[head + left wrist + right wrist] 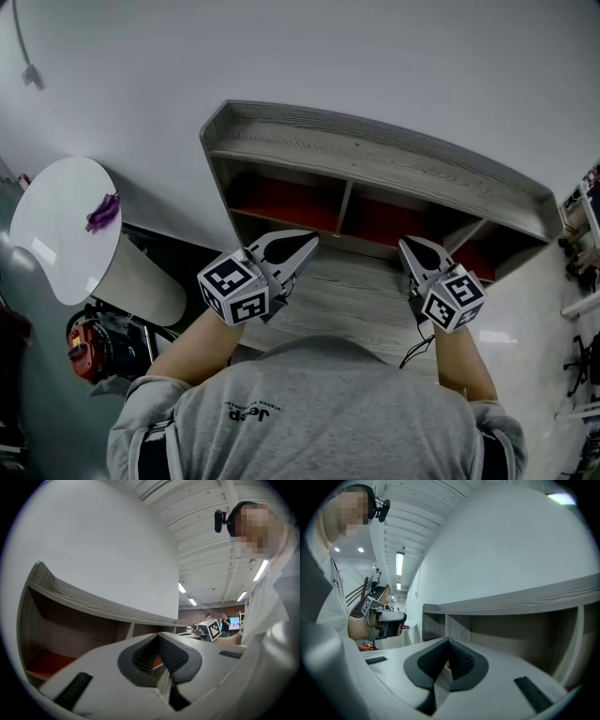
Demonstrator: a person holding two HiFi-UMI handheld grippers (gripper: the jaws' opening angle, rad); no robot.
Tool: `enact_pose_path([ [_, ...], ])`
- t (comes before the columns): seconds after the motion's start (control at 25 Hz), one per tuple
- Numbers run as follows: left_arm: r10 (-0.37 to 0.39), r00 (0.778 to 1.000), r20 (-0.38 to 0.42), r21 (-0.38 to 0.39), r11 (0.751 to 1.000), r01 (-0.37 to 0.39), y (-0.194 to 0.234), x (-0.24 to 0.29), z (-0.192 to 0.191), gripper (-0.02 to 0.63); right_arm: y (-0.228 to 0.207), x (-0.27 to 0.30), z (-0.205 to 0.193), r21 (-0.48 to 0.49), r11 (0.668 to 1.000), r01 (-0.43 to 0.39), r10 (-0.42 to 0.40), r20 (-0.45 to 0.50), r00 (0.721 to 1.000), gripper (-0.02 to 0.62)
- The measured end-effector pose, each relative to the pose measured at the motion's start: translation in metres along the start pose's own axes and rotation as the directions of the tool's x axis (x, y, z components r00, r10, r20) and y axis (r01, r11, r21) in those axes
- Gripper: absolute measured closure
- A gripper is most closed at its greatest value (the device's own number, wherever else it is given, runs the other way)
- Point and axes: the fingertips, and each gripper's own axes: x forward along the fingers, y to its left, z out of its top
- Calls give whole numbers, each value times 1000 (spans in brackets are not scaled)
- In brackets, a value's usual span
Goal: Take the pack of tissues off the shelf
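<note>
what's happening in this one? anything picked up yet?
A person stands at a wooden shelf with a gripper in each hand. The left gripper and right gripper both point at its red-floored compartments, jaws together, holding nothing. No pack of tissues shows in any view.

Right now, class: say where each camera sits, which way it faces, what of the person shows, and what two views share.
Head view: on the person's head, facing steeply down at the shelf; shows grey shirt, forearms, left gripper, right gripper.
Left gripper view: on the left gripper, facing along its closed jaws into the shelf; grey shirt at right.
Right gripper view: on the right gripper, along its closed jaws toward the shelf; grey shirt at left.
Shared: both gripper views show the shelf.
</note>
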Motion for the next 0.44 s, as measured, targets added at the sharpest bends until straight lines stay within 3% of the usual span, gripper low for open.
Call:
enact_pose_path([
  [0.44, -28, 1000, -8, 0, 1000, 28, -6, 17, -1, 595, -12, -10, 1, -15, 1000, 17, -17, -5, 1000, 588],
])
